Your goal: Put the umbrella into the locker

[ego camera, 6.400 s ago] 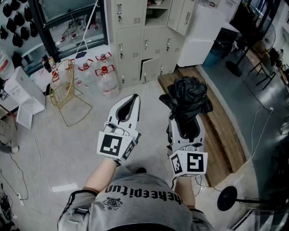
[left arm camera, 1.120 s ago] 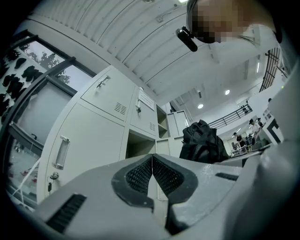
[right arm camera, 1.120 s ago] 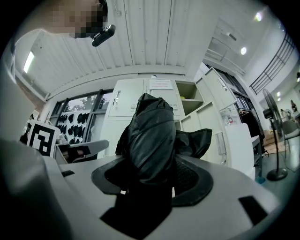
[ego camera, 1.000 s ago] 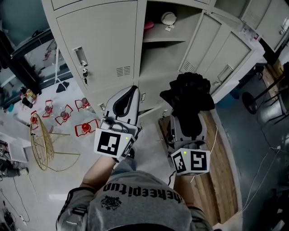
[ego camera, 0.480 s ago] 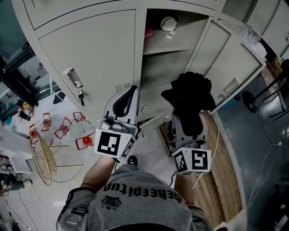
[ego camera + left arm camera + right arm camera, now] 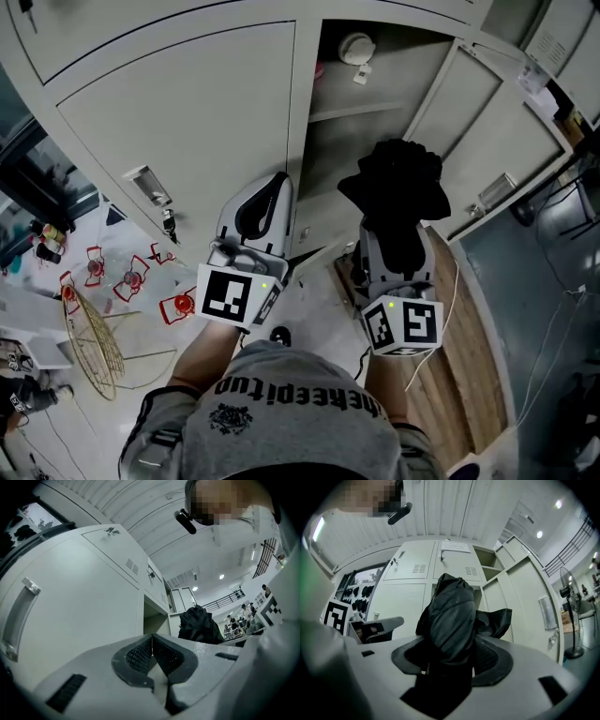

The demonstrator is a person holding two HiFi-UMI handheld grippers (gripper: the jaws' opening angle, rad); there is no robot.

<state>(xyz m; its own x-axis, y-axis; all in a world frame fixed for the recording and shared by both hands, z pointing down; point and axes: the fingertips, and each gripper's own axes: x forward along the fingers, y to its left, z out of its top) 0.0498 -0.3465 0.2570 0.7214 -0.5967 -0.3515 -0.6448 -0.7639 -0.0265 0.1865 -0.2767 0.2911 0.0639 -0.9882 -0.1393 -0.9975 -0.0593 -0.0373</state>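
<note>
At far left, a wire rack (image 6: 90, 339) and red-capped water jugs (image 6: 178, 305) stand on the floor, well clear of the approach. Next comes a closed locker door (image 6: 187, 112), its handle (image 6: 150, 187) just left of the left tool (image 6: 151, 638). That tool's jaws are pressed together on nothing. It is held low beside the door, probably to leave the opening free for the other hand.

The open locker compartment (image 6: 361, 155) lies ahead, between the 2 tools, with a shelf (image 6: 349, 111) above it carrying a small round white object (image 6: 357, 47). The space below the shelf looks bare and tall enough to take the load.

The right tool (image 6: 454, 646) pinches the folded black umbrella (image 6: 398, 192) low down, so the bunched fabric stands upright above the jaws, in front of the opening but not yet inside. At right, the open door (image 6: 487, 141) slants outward. Its edge sits near the umbrella, so I judge the safest entry to be leftward and forward.
</note>
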